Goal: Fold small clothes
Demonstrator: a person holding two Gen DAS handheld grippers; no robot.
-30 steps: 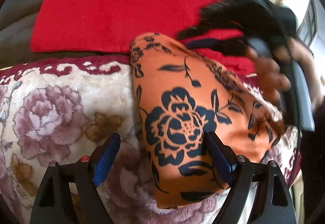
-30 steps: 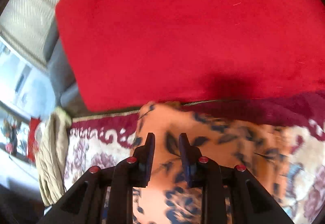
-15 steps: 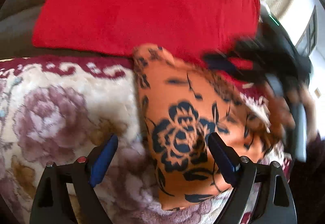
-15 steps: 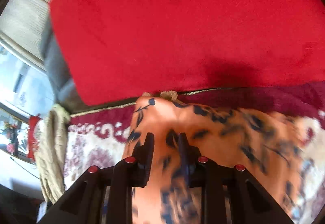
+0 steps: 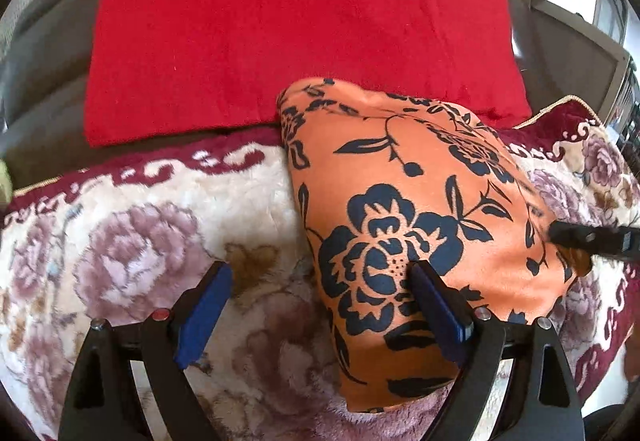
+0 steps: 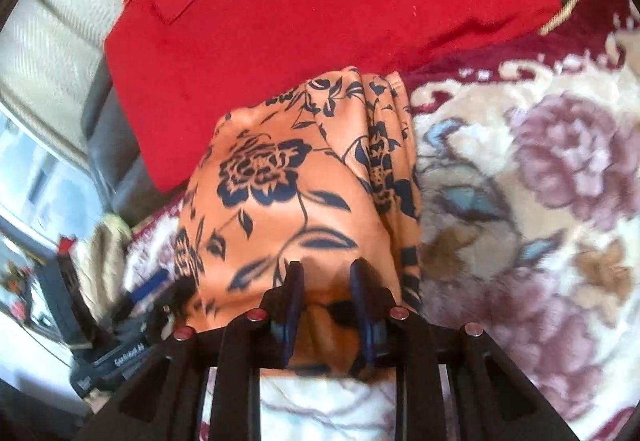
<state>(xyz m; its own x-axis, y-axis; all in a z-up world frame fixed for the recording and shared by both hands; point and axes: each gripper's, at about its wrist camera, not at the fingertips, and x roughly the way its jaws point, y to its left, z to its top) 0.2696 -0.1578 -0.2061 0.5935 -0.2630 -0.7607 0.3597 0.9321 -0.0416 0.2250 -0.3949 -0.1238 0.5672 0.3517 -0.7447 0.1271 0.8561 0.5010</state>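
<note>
Lying folded on the floral blanket (image 5: 120, 201), just below the red cushion (image 5: 280, 33): the orange cloth (image 5: 400, 201), long axis running away from both grippers. Pinching its near edge, nearly closed: right gripper (image 6: 326, 277). Hovering wide open, empty, straddling the cloth's left edge: left gripper (image 5: 320, 297).

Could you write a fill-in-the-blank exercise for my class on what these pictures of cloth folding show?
1. The orange cloth bears a dark ____ print.
2. Behind the cloth lies a ____ cushion.
3. The left gripper has its jaws wide ____.
4. The right gripper has its jaws closed on the ____.

Missing words: floral; red; open; cloth
</note>
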